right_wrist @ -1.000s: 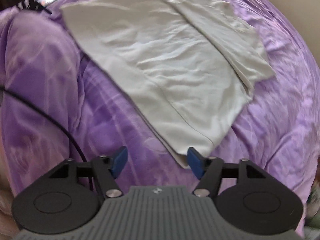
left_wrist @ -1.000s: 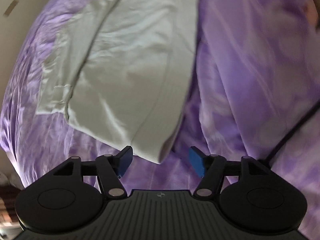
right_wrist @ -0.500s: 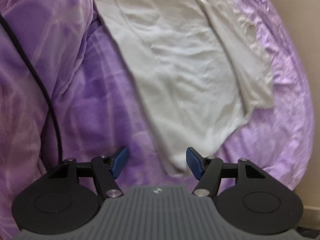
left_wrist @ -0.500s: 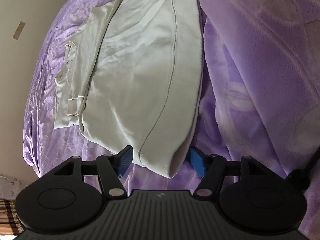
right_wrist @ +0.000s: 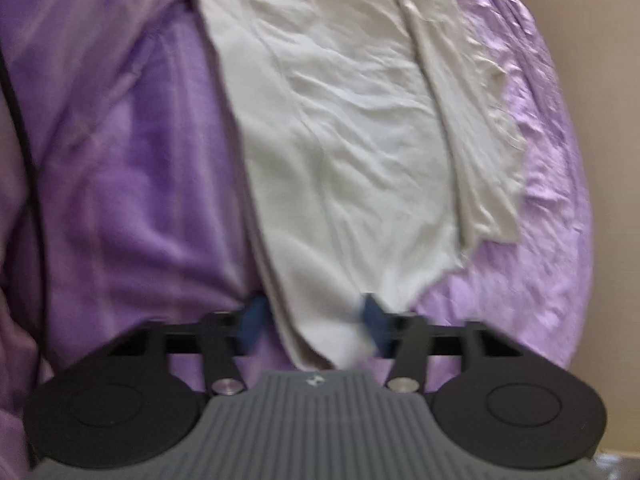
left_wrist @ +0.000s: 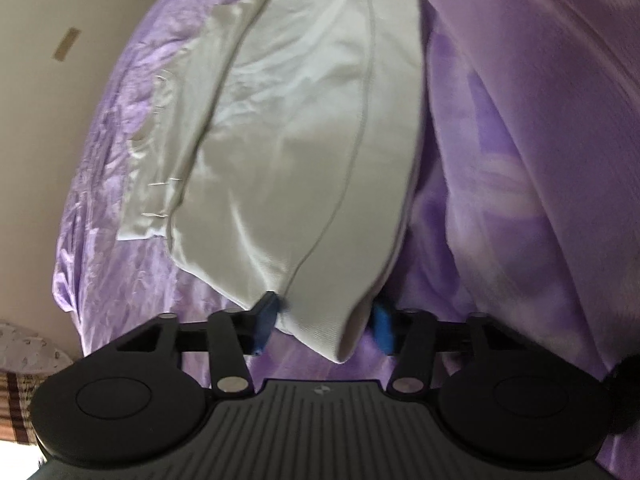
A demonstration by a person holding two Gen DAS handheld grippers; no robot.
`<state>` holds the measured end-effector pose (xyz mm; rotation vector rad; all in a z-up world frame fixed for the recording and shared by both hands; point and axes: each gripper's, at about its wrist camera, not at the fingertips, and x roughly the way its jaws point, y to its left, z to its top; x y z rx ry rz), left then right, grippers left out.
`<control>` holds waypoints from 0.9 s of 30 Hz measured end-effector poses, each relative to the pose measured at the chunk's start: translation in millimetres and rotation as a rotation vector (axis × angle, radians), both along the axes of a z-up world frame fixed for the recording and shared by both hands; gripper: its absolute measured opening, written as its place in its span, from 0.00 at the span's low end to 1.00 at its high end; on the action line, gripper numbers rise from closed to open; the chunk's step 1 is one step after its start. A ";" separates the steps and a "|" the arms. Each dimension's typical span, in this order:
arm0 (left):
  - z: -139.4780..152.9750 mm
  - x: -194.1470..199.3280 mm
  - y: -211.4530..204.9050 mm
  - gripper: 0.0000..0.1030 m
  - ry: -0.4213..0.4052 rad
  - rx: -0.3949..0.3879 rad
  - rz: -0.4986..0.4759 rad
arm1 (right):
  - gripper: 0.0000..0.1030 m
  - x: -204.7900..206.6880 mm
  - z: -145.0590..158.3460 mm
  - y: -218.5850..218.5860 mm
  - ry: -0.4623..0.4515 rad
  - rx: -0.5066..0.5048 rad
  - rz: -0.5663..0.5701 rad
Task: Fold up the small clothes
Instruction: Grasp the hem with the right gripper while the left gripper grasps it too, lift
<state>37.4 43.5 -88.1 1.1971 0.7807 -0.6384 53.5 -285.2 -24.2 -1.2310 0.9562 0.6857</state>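
A white T-shirt (left_wrist: 300,140) lies flat on a purple bedspread (left_wrist: 520,160), its sleeves folded in. In the left wrist view a bottom corner of the shirt sits between the blue pads of my left gripper (left_wrist: 324,328). Its jaws are closing and still stand apart around the cloth. In the right wrist view the other corner of the T-shirt (right_wrist: 352,140) hangs between the blurred pads of my right gripper (right_wrist: 314,322). Those jaws are closing too, with a gap still showing beside the fabric.
The bedspread (right_wrist: 120,160) bulges in thick folds beside the shirt. A black cable (right_wrist: 24,140) runs over it at the left edge of the right wrist view. A beige wall (left_wrist: 60,140) borders the bed, and a patterned cloth (left_wrist: 24,344) lies at the lower left.
Both grippers have sunk toward the shirt's near hem. Each now has a bottom corner between its pads, and both pairs of pads have drawn closer together.
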 end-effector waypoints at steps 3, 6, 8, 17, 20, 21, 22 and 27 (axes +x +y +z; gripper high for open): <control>10.5 8.6 1.5 0.20 0.005 -0.062 0.049 | 0.04 3.1 5.3 -8.6 -0.032 0.032 -0.037; 32.2 15.8 4.4 0.08 0.017 -0.145 0.098 | 0.00 2.8 14.3 -9.4 -0.054 0.066 -0.050; 45.8 18.4 6.5 0.04 -0.004 -0.186 0.123 | 0.00 4.2 22.4 -9.5 -0.076 0.083 -0.060; 113.8 17.9 5.7 0.03 -0.198 -0.255 0.170 | 0.00 -1.9 69.5 -8.2 -0.210 0.122 -0.066; 137.2 13.3 6.4 0.03 -0.251 -0.264 0.169 | 0.00 -4.4 89.7 -13.2 -0.263 0.128 -0.079; 144.6 11.5 7.5 0.03 -0.261 -0.266 0.166 | 0.00 -5.7 97.7 -15.5 -0.281 0.134 -0.086; 151.6 8.6 8.3 0.03 -0.271 -0.263 0.160 | 0.00 -7.4 104.4 -17.8 -0.294 0.140 -0.091; 178.5 -9.6 11.9 0.03 -0.285 -0.258 0.141 | 0.00 -29.3 138.9 -21.3 -0.320 0.151 -0.082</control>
